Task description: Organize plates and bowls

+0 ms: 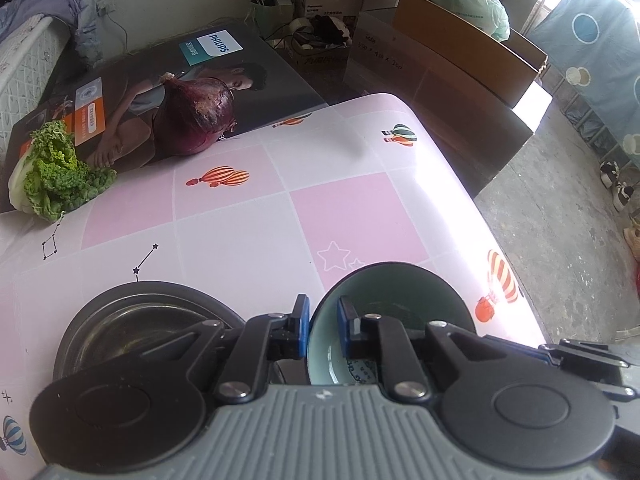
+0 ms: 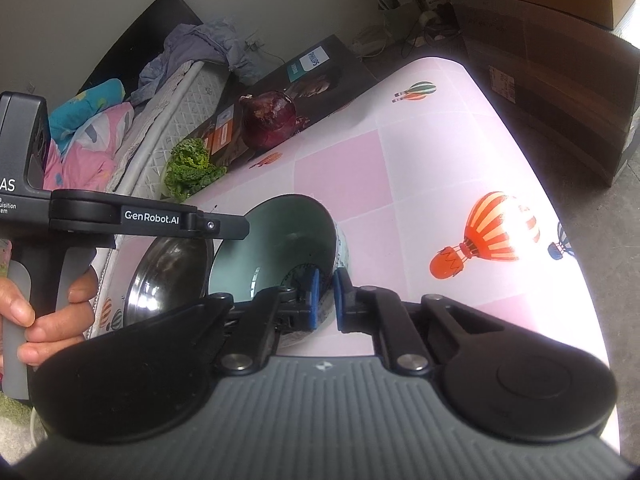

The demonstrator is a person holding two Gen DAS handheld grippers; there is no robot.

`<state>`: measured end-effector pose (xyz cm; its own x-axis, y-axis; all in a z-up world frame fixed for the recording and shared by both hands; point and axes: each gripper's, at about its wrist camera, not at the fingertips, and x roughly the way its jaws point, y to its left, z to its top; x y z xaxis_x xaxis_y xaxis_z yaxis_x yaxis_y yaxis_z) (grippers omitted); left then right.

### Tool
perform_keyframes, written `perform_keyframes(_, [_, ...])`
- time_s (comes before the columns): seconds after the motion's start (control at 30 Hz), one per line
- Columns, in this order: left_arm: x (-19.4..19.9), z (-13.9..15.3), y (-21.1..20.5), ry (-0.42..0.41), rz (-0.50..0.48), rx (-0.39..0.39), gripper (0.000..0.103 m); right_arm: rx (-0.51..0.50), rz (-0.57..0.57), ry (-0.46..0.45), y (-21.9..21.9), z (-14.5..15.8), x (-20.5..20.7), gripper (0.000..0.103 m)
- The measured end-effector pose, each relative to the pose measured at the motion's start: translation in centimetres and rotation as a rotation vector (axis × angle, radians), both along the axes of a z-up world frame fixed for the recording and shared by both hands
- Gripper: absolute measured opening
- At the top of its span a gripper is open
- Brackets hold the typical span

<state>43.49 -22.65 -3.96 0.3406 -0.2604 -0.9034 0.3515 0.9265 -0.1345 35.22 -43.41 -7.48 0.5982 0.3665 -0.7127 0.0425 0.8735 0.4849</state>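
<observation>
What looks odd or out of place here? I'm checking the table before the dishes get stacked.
The pale green ceramic bowl is tipped well off level, both the left gripper and right gripper clamped on its rim. A red onion and leafy green cabbage rest partly on a dark printed box beside the dishes.
</observation>
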Motion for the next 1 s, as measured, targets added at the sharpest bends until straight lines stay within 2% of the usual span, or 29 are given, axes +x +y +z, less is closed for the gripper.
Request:
perform_keyframes(0.13, [-1.1,0.1,-0.4,0.022,-0.051,-0.01,0.016,-0.009,-0.021,-0.007,-1.2,-0.2,0.0,0.006])
perform_keyframes(0.27, [-2.1,0.1,-0.9,0.013,-0.091,0.018,0.016,0.064,-0.038,0.019,-2.5,-0.7,-0.3,0.009])
perform_keyframes(0.67, [-2.4,-1.2,-1.8,0.037,-0.092,0.085,0.016,0.136,-0.043,0.091,-2.3,-1.8,-0.6,0.018])
perform_keyframes(1.0, [-2.3,-1.5,-2.0,0.036,-0.093,0.101,0.016,0.202,-0.063,0.145,-2.1,-3.5,0.2,0.024])
